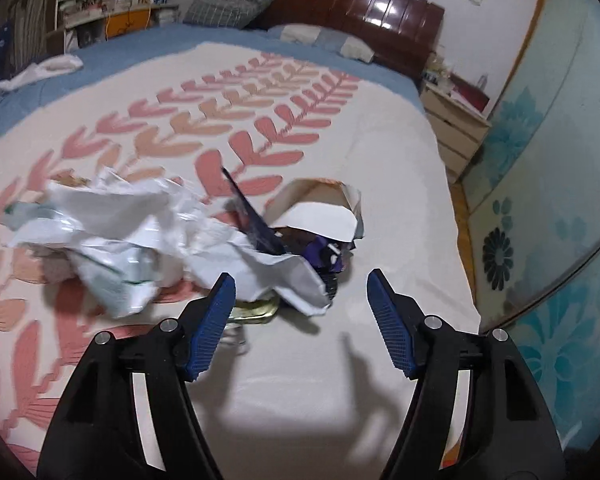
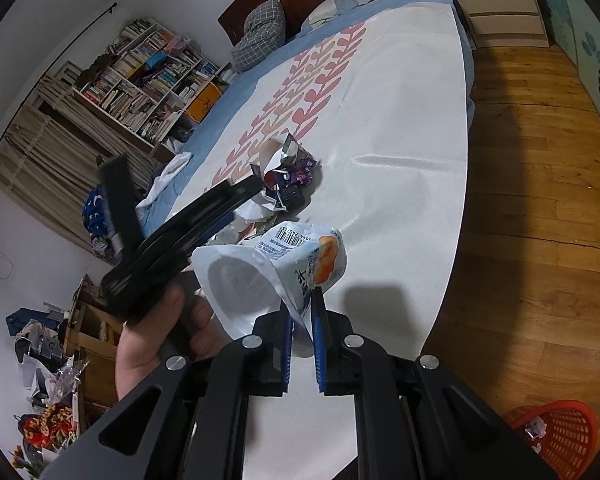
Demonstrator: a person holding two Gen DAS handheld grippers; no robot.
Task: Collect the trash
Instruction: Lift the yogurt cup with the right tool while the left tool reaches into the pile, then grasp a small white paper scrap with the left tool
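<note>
Through my left wrist camera, my left claw (image 1: pixel 300 286) is standing wide with nothing between its pads; crumpled wrappers (image 1: pixel 140 232) are lying on the bed (image 1: pixel 400 168) just ahead and leftward; through my right camera, my right claw (image 2: pixel 302 308) is pinching a white yoghurt pouch (image 2: pixel 276 268); an orange basket (image 2: pixel 560 436) is sitting on the floor, lower right.

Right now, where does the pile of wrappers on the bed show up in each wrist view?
Left wrist view: the pile of wrappers lies at centre left, just beyond the open left gripper, crumpled white paper foremost.
Right wrist view: the same pile sits smaller at upper centre, past the cup pinched in the right gripper.
Shared landmark: the checked pillow against the dark headboard.
</note>
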